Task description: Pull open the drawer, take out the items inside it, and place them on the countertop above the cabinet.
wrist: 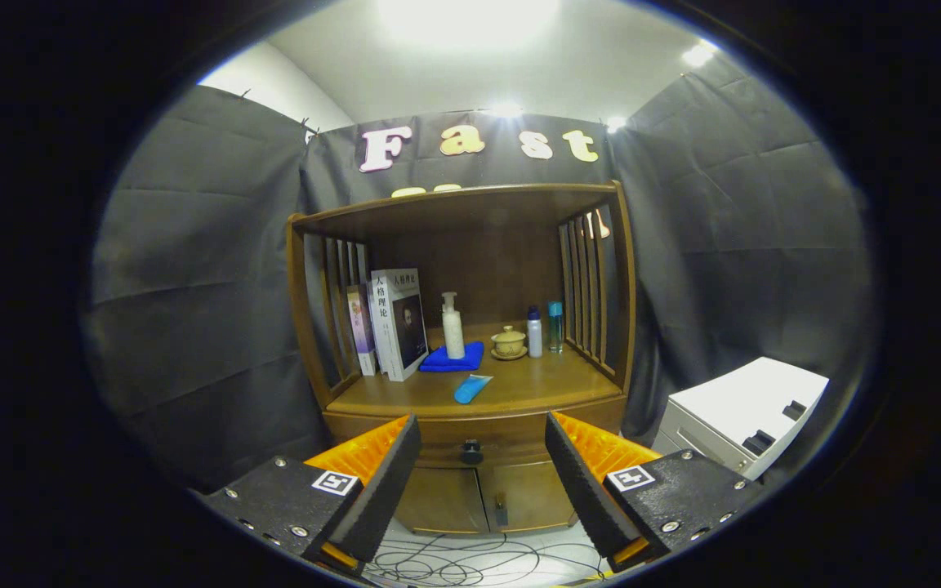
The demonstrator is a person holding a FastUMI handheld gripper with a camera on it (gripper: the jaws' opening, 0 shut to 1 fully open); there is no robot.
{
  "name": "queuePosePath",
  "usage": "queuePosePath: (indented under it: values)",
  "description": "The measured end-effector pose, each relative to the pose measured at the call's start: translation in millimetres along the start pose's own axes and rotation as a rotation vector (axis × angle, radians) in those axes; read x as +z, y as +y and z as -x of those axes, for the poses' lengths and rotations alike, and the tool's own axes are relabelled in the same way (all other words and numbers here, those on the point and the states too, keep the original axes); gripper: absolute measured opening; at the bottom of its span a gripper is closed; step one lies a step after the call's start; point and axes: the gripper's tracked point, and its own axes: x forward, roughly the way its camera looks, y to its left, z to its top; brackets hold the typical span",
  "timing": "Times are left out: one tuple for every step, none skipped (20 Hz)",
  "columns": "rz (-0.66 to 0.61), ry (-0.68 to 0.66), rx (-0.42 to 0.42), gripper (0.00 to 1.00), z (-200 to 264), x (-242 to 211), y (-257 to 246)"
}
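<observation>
Ahead, drawer (474, 441) shut (knob (471, 450) between the fingers, beyond them), tongs (483, 445) wide open, empty.

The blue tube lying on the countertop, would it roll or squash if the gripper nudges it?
The blue tube lies on its side, so it would probably slide or roll a little. It tapers to a flat end, likely soft plastic that dents. The open gripper is well short of it.

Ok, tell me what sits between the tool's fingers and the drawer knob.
Nothing. In the gripper view the tool is open, and the drawer knob shows in the gap between its fingers, beyond them, with only open air before the cabinet front.
</observation>
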Motion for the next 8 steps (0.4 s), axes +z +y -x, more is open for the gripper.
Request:
queuePosePath:
  values:
    - [-0.002, 0.005, -0.008, 0.95, 2.3, -1.8, -3.6]
    - [-0.005, 0.007, -0.013, 0.95, 4.9, -2.9, -6.1]
    - [-0.010, 0.006, -0.016, 0.95, 5.7, -2.9, -8.5]
    - [-0.013, 0.002, -0.019, 0.95, 5.9, -2.6, -10.0]
    - [-0.014, 0.000, -0.023, 0.95, 6.9, -2.4, -12.1]
    - [-0.015, -0.002, -0.025, 0.95, 7.9, -2.8, -13.5]
    - [-0.011, -0.008, -0.027, 0.95, 9.5, -1.3, -14.1]
    - [-0.005, -0.015, -0.028, 0.95, 10.5, 0.7, -15.0]
